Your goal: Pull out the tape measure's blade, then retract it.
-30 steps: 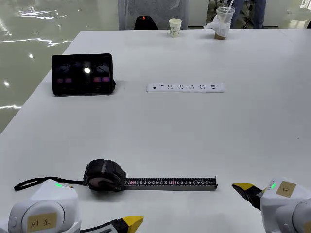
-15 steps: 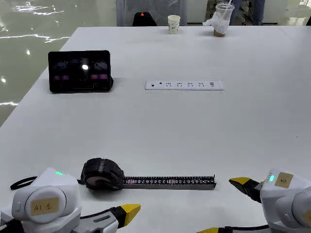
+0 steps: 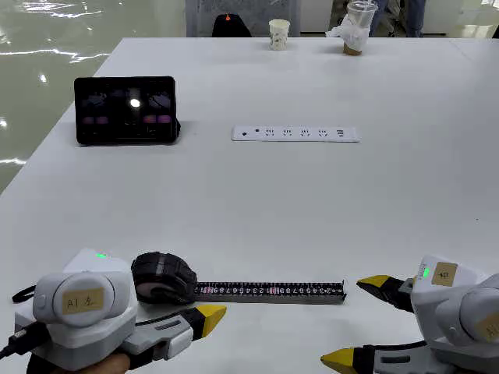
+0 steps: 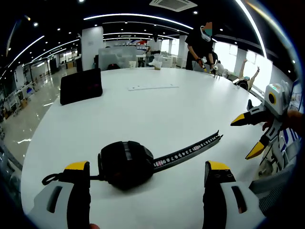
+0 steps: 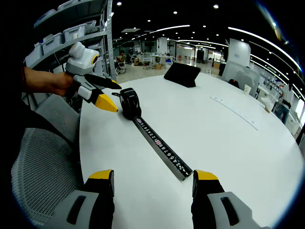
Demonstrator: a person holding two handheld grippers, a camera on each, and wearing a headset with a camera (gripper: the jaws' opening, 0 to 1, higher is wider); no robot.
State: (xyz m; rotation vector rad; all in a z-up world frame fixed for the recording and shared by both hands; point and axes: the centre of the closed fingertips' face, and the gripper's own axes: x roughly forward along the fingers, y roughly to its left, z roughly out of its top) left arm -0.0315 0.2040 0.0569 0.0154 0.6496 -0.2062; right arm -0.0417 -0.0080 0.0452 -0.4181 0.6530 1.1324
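The black tape measure case (image 3: 164, 276) lies near the table's front edge, with its blade (image 3: 269, 291) drawn out flat to the right. My left gripper (image 4: 147, 167) is open, one jaw on each side of the case (image 4: 126, 162) and just short of it, touching nothing. My right gripper (image 3: 357, 321) is open too, and the blade's end hook (image 5: 183, 172) lies just ahead of the gap between its jaws. The wrist strap (image 4: 52, 179) trails off from the case. The right gripper view also takes in the left gripper (image 5: 110, 96) beside the case (image 5: 129, 102).
A black tablet (image 3: 125, 109) stands propped at the left of the white table (image 3: 312, 210). A white power strip (image 3: 296, 134) lies mid-table. A paper cup (image 3: 279, 34) and a plastic cup (image 3: 355, 31) stand at the far edge. A mesh chair (image 5: 43, 167) sits beside the table.
My left gripper has come forward, up to the tape case. My right gripper has come further into view, both jaws now showing. The tape measure has stayed put; the head camera tilted slightly.
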